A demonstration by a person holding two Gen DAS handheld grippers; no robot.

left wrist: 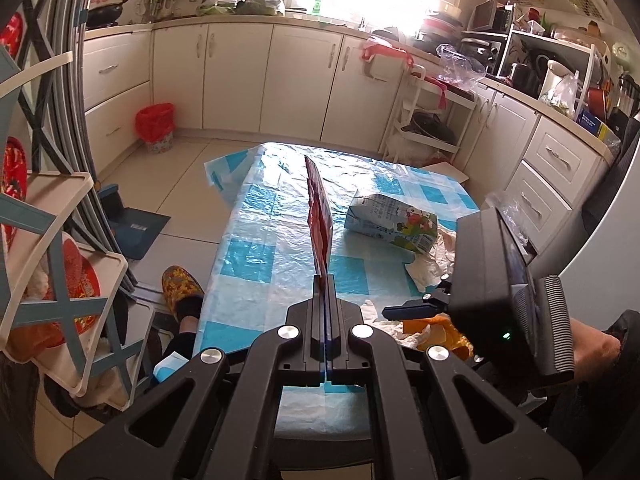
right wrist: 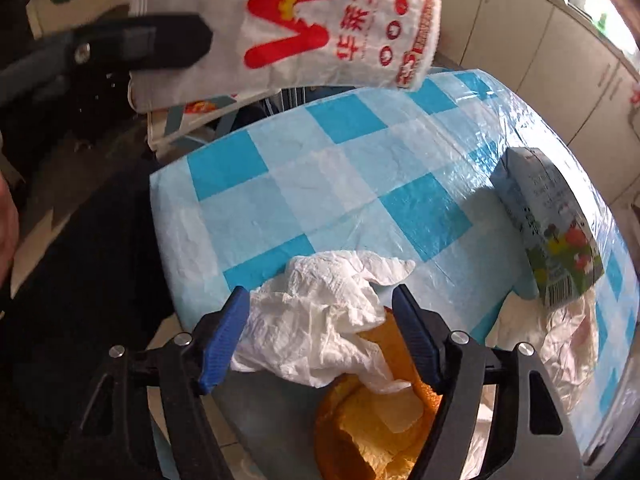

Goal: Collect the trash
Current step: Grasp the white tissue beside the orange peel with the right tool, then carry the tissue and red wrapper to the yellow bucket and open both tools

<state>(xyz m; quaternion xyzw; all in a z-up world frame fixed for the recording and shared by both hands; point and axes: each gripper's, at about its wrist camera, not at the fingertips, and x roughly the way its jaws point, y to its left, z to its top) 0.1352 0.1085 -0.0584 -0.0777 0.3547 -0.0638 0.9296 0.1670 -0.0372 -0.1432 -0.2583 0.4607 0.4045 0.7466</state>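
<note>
Right wrist view: crumpled white tissue sits between the spread jaws of the right gripper, over orange peel, on the counter with its glossy blue-checked plastic cover. Left gripper jaws clamp a flat white-and-red bag, held up edge-on. Carton lies on its side nearby, untouched.

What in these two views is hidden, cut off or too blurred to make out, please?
- Bag: left wrist view shows it edge-on; its print is unreadable there.
- Orange peel: right wrist view, partly under the tissue and cut by the bottom edge.
- Left gripper: blurred in the right wrist view.
- Carton: small print too small.
</note>
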